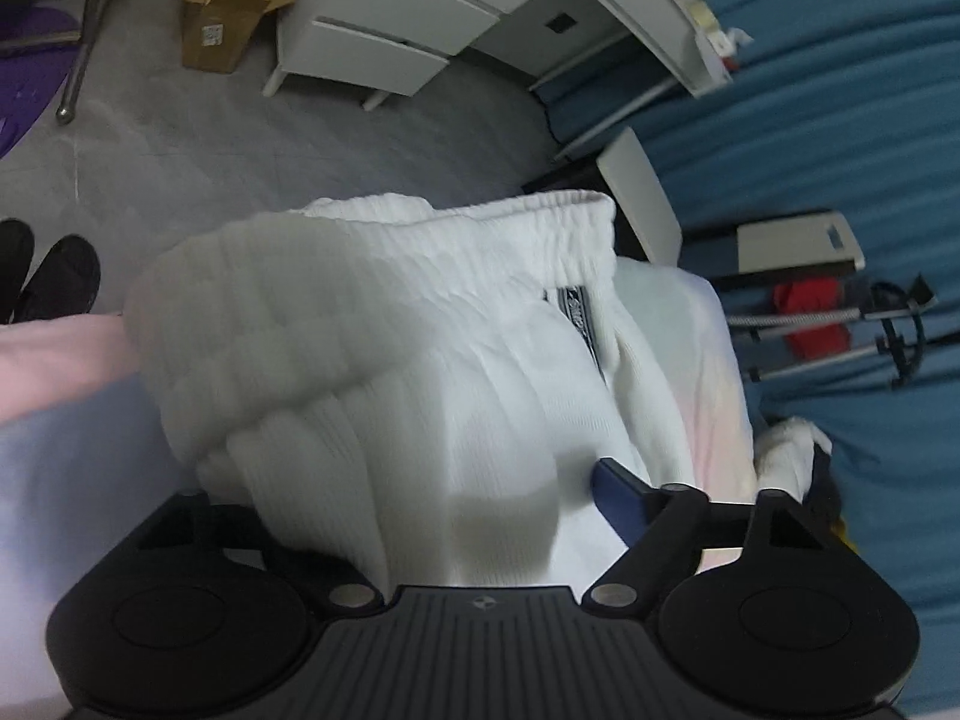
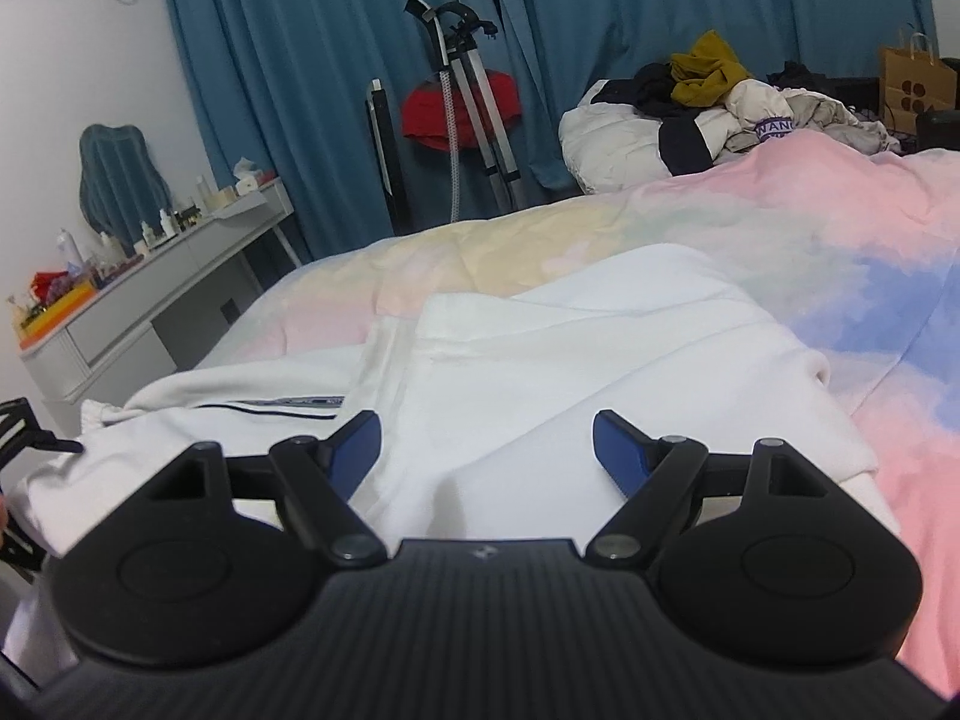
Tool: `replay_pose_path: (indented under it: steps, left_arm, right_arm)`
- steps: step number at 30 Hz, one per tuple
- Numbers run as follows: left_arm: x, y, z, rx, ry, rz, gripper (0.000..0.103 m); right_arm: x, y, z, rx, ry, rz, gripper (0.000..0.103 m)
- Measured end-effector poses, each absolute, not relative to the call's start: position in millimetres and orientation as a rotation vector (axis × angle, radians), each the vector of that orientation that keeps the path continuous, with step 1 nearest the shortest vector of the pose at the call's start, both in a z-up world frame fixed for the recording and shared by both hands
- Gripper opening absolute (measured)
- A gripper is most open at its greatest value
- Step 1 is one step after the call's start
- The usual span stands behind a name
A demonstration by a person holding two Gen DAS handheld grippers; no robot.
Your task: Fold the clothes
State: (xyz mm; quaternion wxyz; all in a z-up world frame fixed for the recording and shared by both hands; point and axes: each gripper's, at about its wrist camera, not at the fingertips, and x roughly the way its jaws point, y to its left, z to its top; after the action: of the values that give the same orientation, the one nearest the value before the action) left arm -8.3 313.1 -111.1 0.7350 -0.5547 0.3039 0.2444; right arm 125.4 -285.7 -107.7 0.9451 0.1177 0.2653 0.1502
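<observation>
A white ribbed garment [image 1: 384, 360] with an elastic hem and a dark label strip is bunched up at the edge of the bed. My left gripper [image 1: 480, 480] is pushed into it. Its jaws stand wide, the right blue finger [image 1: 621, 501] lies against the cloth, and the left finger is hidden under the folds. In the right wrist view the same white garment [image 2: 600, 354] lies partly folded on the pastel bedspread [image 2: 840, 228]. My right gripper [image 2: 489, 450] hovers just over it, open, with both blue fingers apart and nothing pinched.
A pile of clothes [image 2: 720, 90] and a paper bag [image 2: 912, 78] sit at the far end of the bed. A stand with a red item [image 2: 468, 96] is by the blue curtain. A grey desk [image 2: 180, 258], white drawers [image 1: 384, 30], a cardboard box [image 1: 222, 6] and a person's shoes [image 1: 60, 276] are near the bed.
</observation>
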Motion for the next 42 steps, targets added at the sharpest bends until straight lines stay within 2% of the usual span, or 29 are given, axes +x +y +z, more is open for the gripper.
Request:
replay_pose_path:
  steps: [3,5,7,11,18,23,27,31,36,39,42]
  left_arm:
    - [-8.6,313.4,-108.2,-1.181,0.670,0.568,0.060]
    - [-12.7,312.0,-103.9,-1.156,0.662,0.568,0.043]
    - [-14.9,308.8,-98.3,-1.118,0.652,0.564,0.032]
    - [-10.3,282.6,-71.2,-0.983,0.603,0.553,0.023]
    - [14.6,192.7,8.6,-0.515,0.400,0.474,0.022]
    - [32.0,94.4,56.5,-0.278,0.254,0.367,0.022]
    - [54.5,-1.5,74.2,-0.142,0.152,0.268,0.022]
    - [74.6,-104.7,57.6,-0.001,0.103,0.145,0.022]
    - [101.0,-226.2,-21.5,0.179,0.207,-0.009,0.021]
    - [113.2,-275.4,-76.3,0.299,0.344,-0.069,0.021]
    - [107.3,-294.7,-100.2,0.394,0.338,-0.077,0.022]
  right_arm:
    - [128.8,-280.9,-113.6,0.208,0.553,0.302,0.079]
    - [134.1,-277.2,-120.7,0.182,0.590,0.289,0.079]
    - [140.9,-273.5,-128.2,0.154,0.640,0.269,0.079]
    - [147.1,-273.8,-136.5,0.151,0.689,0.276,0.079]
    - [144.4,-293.5,-123.6,0.274,0.708,0.284,0.079]
    - [143.9,-324.4,-99.0,0.378,0.666,0.250,0.079]
    - [144.5,-363.7,-80.9,0.486,0.615,0.207,0.079]
    - [144.0,-408.3,-72.3,0.575,0.579,0.139,0.079]
    - [144.2,-461.2,-73.7,0.675,0.550,0.048,0.080]
    - [143.3,-487.7,-79.8,0.730,0.528,0.008,0.080]
    - [147.4,-503.7,-89.7,0.765,0.537,0.008,0.082]
